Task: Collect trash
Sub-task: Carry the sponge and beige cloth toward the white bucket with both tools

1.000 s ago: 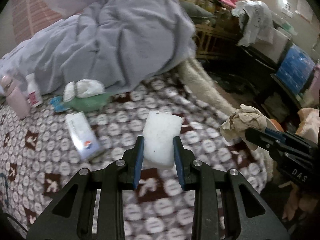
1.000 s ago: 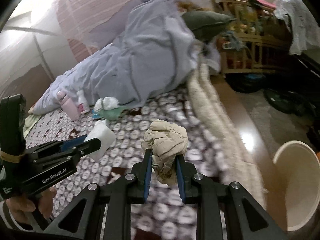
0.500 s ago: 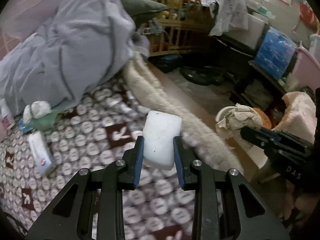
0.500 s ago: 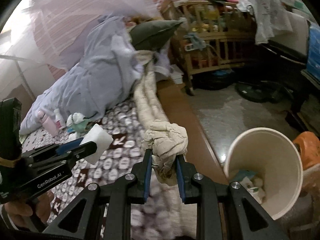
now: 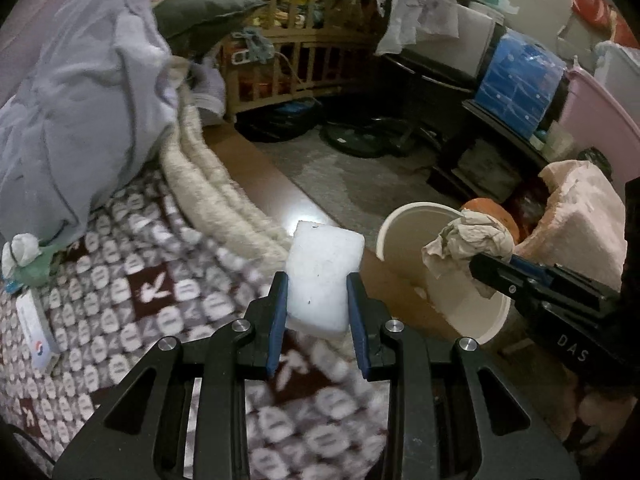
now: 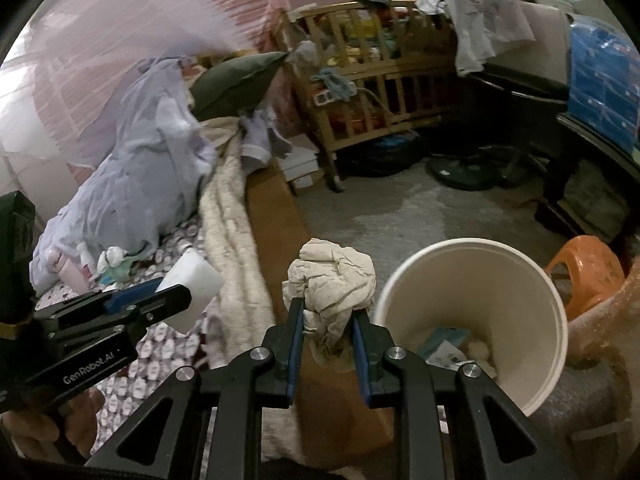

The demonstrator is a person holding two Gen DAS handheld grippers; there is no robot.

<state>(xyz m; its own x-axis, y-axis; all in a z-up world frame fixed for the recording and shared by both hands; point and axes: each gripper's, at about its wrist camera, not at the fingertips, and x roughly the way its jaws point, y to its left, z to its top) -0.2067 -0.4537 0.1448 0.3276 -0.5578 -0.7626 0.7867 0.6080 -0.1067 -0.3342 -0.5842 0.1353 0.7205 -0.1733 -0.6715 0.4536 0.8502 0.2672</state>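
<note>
In the left wrist view the left gripper (image 5: 316, 304) fills the lower centre, its blue-padded jaws clamped on a white foam block (image 5: 323, 278) that stands upright between them and rises above the tips. Behind it lies a brown-and-white patterned bedspread (image 5: 132, 304), edged by a cream woolly blanket (image 5: 216, 196) that runs from the upper left toward the centre. A grey-lilac duvet (image 5: 76, 120) is heaped in the upper left. At the far left edge sit a crumpled white tissue on a green wrapper (image 5: 24, 260) and, below it, a flat white packet (image 5: 34, 332).

At the right of this view the right gripper (image 5: 486, 266) reaches in from the edge, closed on a crumpled beige paper wad (image 5: 468, 244) — held in front of the mouth of a cream waste bin (image 5: 404, 216) that stands on the floor just beside the bed.

In the right wrist view the right gripper's jaws pinch the same wad at lower centre, with the bin at the lower right, its rim just beside the wad. Bits of paper and a light blue wrapper (image 6: 444, 338) lie in its bottom. An orange plastic stool (image 6: 588, 268) stands behind the bin at the right. The left gripper, with the foam block, juts in from the lower left — over the bedspread.
</note>
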